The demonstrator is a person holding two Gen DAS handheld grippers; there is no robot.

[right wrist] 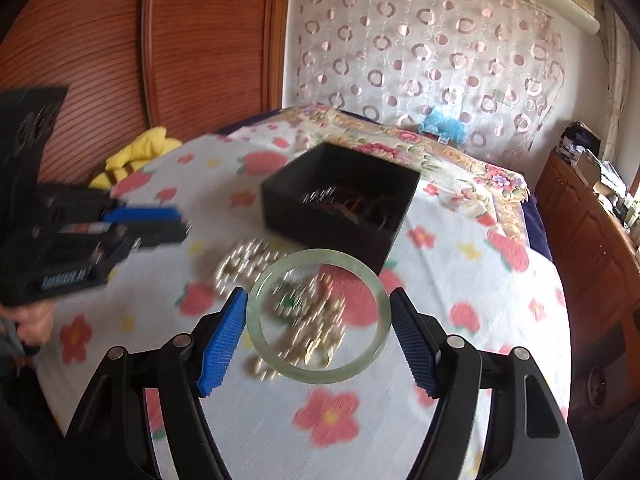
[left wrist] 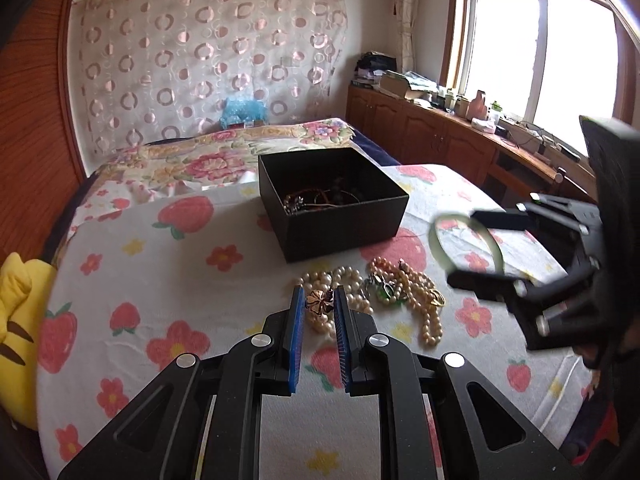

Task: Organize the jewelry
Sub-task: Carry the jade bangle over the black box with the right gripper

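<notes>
A black open box (left wrist: 332,200) with several jewelry pieces inside sits on the strawberry-print cloth; it also shows in the right wrist view (right wrist: 340,200). In front of it lies a pile of pearl necklaces (left wrist: 416,292) and a green pendant (left wrist: 386,290). My left gripper (left wrist: 318,300) is shut on a gold flower brooch (left wrist: 319,301) above the pearls. My right gripper (right wrist: 318,308) is shut on a pale green jade bangle (right wrist: 316,372), held above the pile; the bangle shows in the left wrist view (left wrist: 466,246) too.
A yellow plush toy (left wrist: 16,320) lies at the cloth's left edge. A floral bedspread (left wrist: 208,156) lies behind the box. Wooden cabinets (left wrist: 432,128) with clutter stand under the window at right. A wooden wardrobe (right wrist: 160,40) stands at left.
</notes>
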